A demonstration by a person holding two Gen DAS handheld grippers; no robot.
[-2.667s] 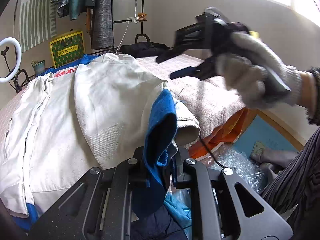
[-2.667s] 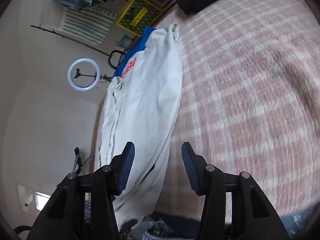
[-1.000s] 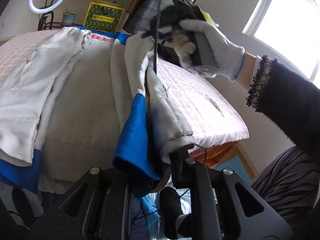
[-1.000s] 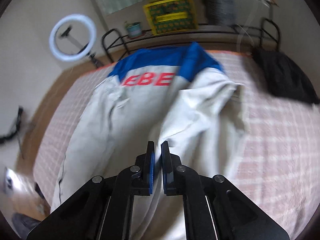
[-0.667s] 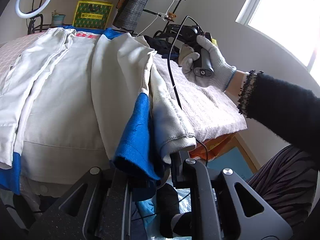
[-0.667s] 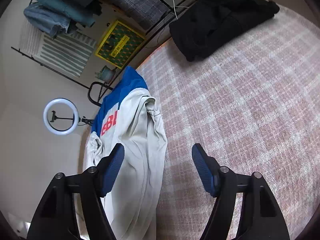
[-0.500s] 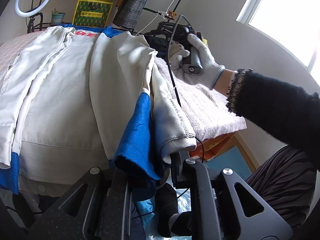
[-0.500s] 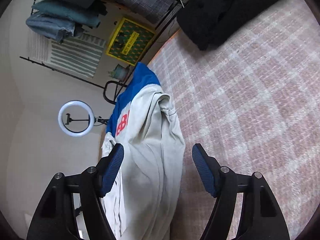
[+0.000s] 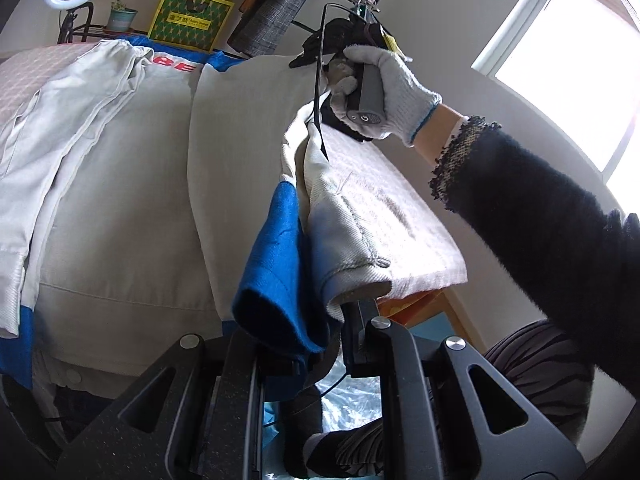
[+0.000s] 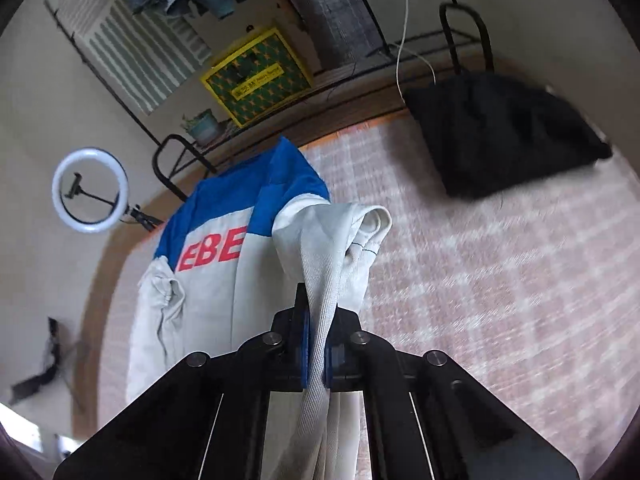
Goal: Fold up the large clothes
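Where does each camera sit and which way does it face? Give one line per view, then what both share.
Left wrist: on the left gripper, looking along the bed; jaws shut on the jacket's cuff; the gloved right hand and dark sleeve show.
Right wrist: on the right gripper, tilted down at the bed; its jaws have just closed on a fold of the jacket.
Shared: the white-and-blue jacket, ring light, yellow-green box.

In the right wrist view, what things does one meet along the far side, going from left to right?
Ring light → potted plant → yellow-framed green box → black garment.
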